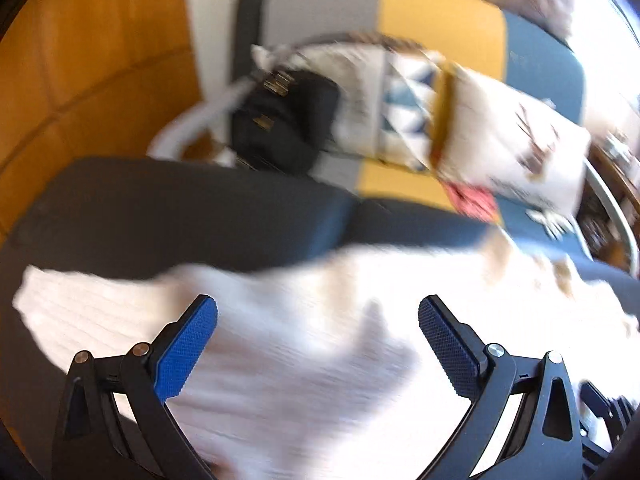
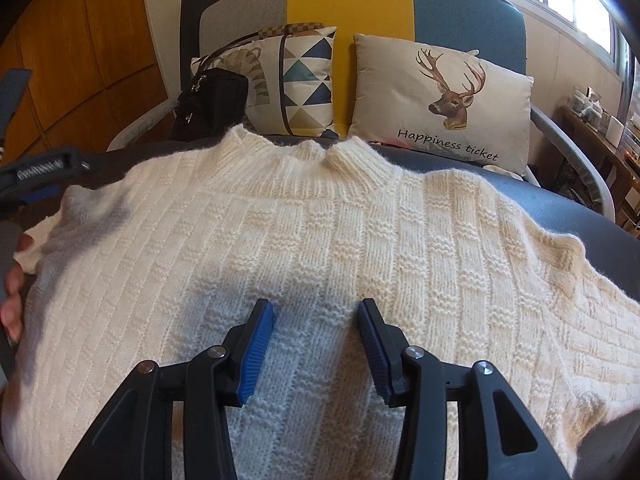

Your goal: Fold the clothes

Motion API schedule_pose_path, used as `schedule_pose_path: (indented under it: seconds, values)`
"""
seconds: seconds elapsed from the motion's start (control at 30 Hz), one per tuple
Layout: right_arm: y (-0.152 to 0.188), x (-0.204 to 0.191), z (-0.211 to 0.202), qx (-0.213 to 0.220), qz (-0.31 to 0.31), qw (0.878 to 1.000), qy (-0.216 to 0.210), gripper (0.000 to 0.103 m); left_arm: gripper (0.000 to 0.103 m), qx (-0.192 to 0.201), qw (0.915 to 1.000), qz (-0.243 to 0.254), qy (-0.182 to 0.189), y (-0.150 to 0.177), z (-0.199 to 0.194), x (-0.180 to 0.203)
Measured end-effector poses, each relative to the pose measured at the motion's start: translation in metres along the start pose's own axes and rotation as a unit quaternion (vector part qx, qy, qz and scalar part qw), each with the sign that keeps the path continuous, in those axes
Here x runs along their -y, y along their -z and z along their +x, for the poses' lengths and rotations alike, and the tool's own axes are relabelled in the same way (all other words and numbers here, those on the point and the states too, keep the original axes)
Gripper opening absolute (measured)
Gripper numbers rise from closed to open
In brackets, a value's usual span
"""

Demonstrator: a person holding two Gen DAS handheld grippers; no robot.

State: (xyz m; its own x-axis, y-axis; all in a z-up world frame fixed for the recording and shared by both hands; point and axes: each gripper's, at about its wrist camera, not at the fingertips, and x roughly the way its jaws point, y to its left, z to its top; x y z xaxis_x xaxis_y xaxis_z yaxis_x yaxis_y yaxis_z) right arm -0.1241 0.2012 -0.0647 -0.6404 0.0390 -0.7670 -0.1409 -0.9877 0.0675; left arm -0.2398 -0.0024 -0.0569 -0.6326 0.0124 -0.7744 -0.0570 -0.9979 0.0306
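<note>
A cream sweater (image 2: pixel 320 264) lies spread flat across the dark seat (image 2: pixel 580 208), filling mid-frame. The right gripper (image 2: pixel 316 344) hovers over it, jaws apart, empty; the left gripper (image 1: pixel 318 344) (blurred view) gapes wide, holding nothing.

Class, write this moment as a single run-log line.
stage: fold not begun | item: cream knitted sweater flat on dark seat cushion | left gripper: open, above sweater, view blurred | right gripper: open, over sweater

A cream basket-weave knit sweater (image 2: pixel 320 248) lies before a grey, yellow and teal sofa back (image 2: pixel 352 4), a beige deer-print cushion (image 2: pixel 440 96), a triangle-patterned cushion (image 2: pixel 308 80) and a black bag (image 2: pixel 212 100).
</note>
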Motion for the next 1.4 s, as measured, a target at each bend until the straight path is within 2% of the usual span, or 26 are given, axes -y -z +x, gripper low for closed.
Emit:
schedule_pose_path:
  seconds: [0.13,0.23,0.3,0.37,0.43,0.53,0.63,0.8,0.9,0.93,1.0,1.03,1.1,1.17,1.27,1.3,1.4]
  values:
    - [-0.007,-0.001,0.000,-0.028,-0.022,0.999,-0.012,0.049,0.102,-0.002,1.0000,0.001,0.001,0.006,0.004,0.004]
    - [-0.018,0.004,-0.002,-0.017,-0.019,1.000,-0.010,0.049,0.103,-0.003,1.0000,0.001,0.001,0.010,0.008,0.006]
    - [-0.033,0.013,-0.002,0.012,0.007,1.000,-0.012,0.049,0.103,-0.004,1.0000,0.001,0.001,0.013,0.010,0.007]
    - [-0.051,0.017,0.006,0.018,0.003,1.000,0.010,0.049,0.103,-0.004,1.0000,0.001,0.001,0.016,0.012,0.008]
    - [-0.067,0.021,0.024,0.002,-0.009,0.999,0.041,0.049,0.103,-0.005,1.0000,0.002,0.001,0.018,0.015,0.010]
    - [-0.083,0.031,0.050,-0.021,-0.001,0.999,0.048,0.049,0.103,-0.006,1.0000,0.002,0.001,0.023,0.018,0.011]
    - [-0.089,0.036,0.066,-0.012,-0.015,0.998,0.058,0.054,0.103,-0.007,0.9999,-0.004,0.007,0.023,0.019,0.010]
    - [-0.095,0.049,0.075,0.001,0.007,0.999,0.053,0.060,0.103,-0.003,1.0000,-0.002,0.004,0.024,0.019,0.011]
    - [-0.096,0.058,0.067,-0.004,0.014,1.000,0.019,0.059,0.103,-0.004,1.0000,-0.005,0.006,0.024,0.019,0.010]
    - [-0.095,0.065,0.059,0.002,0.030,1.000,-0.001,0.057,0.103,-0.004,1.0000,-0.005,0.006,0.024,0.020,0.010]
    - [-0.084,0.083,0.032,0.040,0.075,0.996,-0.012,0.057,0.103,-0.003,1.0000,-0.005,0.004,0.023,0.020,0.011]
    - [-0.079,0.090,0.022,0.055,0.088,0.995,0.004,0.058,0.103,-0.003,1.0000,-0.005,0.003,0.023,0.020,0.011]
    - [-0.072,0.098,0.014,0.052,0.087,0.994,0.044,0.059,0.103,-0.003,1.0000,-0.005,0.001,0.023,0.020,0.012]
    - [-0.068,0.098,0.023,0.028,0.058,0.997,0.050,0.058,0.103,-0.003,1.0000,-0.006,0.002,0.023,0.020,0.011]
    - [-0.061,0.104,0.046,-0.011,0.033,0.995,0.094,0.059,0.103,-0.005,0.9999,-0.009,0.007,0.023,0.020,0.009]
    - [-0.060,0.109,0.045,0.004,0.034,0.995,0.093,0.060,0.103,-0.005,0.9999,-0.009,0.007,0.022,0.020,0.009]
    - [-0.061,0.119,0.046,0.006,0.049,0.994,0.101,0.062,0.103,-0.005,0.9999,-0.009,0.007,0.022,0.020,0.009]
